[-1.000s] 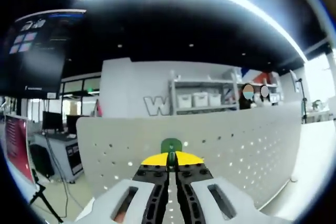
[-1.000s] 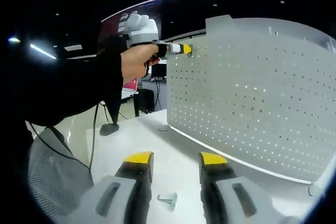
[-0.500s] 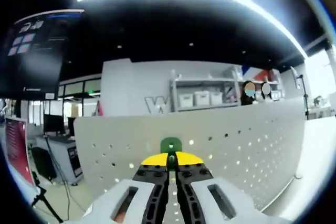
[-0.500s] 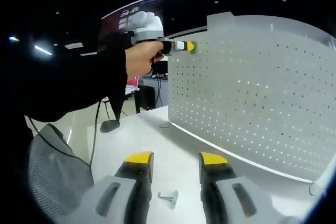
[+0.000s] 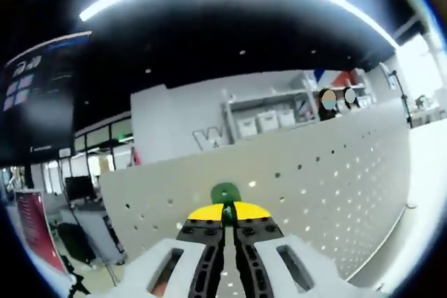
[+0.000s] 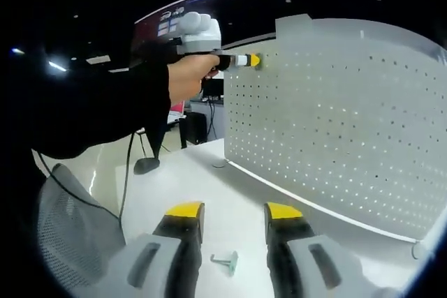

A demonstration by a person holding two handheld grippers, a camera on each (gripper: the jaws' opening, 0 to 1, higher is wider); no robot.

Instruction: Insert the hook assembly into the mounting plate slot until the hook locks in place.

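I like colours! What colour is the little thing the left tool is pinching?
Green. The hook pinched in the left tool shows best in the left gripper view.

The perforated mounting plate stands upright along the far edge of the white table and walls off everything behind it. In the right gripper view the left gripper presses against the plate's upper left corner, with the person's hand and dark sleeve reaching in from the left, so that side of the plate is blocked. The plate's face to the right of that corner is bare. In front of the plate the tabletop lies open, except for a small grey hook part between the right gripper's parted jaws. A mesh chair back crowds the table's left edge.
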